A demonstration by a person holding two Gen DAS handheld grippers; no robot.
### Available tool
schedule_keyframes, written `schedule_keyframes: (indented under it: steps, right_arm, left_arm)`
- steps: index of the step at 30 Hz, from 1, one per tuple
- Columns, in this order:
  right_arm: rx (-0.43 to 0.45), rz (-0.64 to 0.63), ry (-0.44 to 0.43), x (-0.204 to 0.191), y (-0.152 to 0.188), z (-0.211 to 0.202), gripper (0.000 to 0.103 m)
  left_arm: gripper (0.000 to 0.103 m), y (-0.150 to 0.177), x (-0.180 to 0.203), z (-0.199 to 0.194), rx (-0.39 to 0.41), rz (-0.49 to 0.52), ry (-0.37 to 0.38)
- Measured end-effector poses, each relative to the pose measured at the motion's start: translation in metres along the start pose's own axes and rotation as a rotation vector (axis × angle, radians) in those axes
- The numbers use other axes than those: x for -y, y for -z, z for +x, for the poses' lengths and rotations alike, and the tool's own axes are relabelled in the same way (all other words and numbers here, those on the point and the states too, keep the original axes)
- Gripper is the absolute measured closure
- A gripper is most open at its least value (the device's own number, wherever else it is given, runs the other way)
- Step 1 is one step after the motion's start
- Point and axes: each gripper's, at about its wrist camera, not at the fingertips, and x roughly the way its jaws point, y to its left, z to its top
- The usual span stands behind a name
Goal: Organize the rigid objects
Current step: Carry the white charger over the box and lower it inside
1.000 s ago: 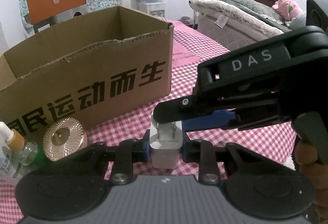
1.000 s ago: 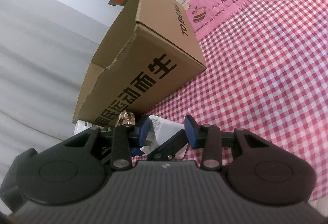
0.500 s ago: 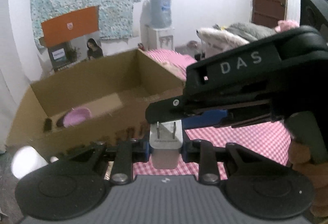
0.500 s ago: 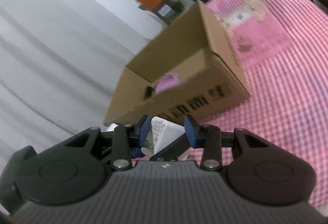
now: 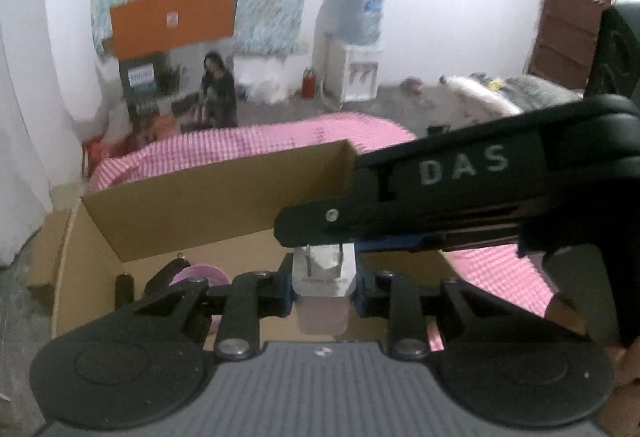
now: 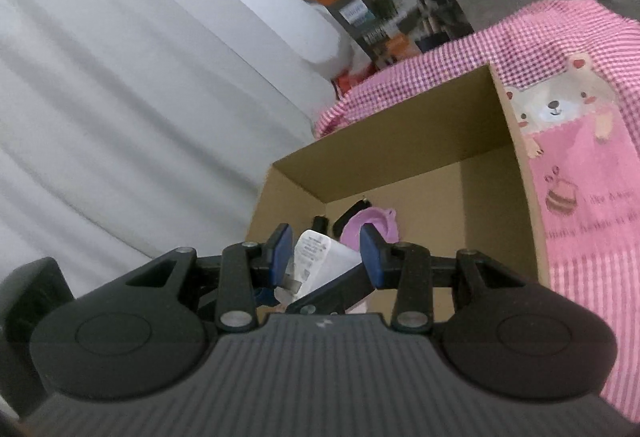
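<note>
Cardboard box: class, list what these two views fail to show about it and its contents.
- Cardboard box, left wrist view: floor largely hidden by the left hand-held gripper and white charger.
- Pink item, right wrist view: partly covered by the right hand-held gripper; identity unclear.
- Dark objects beside it: too small, blurred.

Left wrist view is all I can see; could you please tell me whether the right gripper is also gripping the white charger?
Observer: Yes. In the right wrist view the charger sits between the right gripper's blue pads, which appear to press its sides.
Operator: Thank you. Does that view show any marking on it?
Observer: A face with small grey print, too blurred to read.
Operator: And what is beside the box on the right?
Observer: A pink cloth with a bear picture lies along the right wall of the box.
</note>
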Motion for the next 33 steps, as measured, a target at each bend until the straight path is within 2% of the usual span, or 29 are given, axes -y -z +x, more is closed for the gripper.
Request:
schedule_keyframes:
  steps: [6,14,22,28,31,33]
  right_arm:
    - [-0.124,0.038,0.043,0.021,-0.046,0.063,0.066]
    - [-0.225,0.040,0.085,0.040,-0.075,0.131,0.066]
    - [-0.278,0.052,0.084,0.051,-0.082,0.172,0.065]
    - [-0.273,0.046,0.083,0.056,-0.084,0.179,0.065]
    - [-0.258,0.029,0.086,0.052,-0.084,0.170,0.064]
    - [-0.239,0.019,0.079,0.048,-0.085,0.160,0.063]
  left_arm:
    - [0.075,-0.023,-0.026,0.058,-0.111,-0.100,-0.038]
    - [0.075,-0.041,-0.058,0.117,-0.212,-0.226,-0.106]
    - [0.075,-0.045,-0.067,0.141,-0.280,-0.260,-0.164]
    - [0.074,-0.047,-0.070,0.147,-0.278,-0.272,-0.165]
    - [0.061,-0.049,-0.070,0.141,-0.263,-0.272,-0.162]
    - [0.043,-0.051,-0.068,0.133,-0.239,-0.263,-0.164]
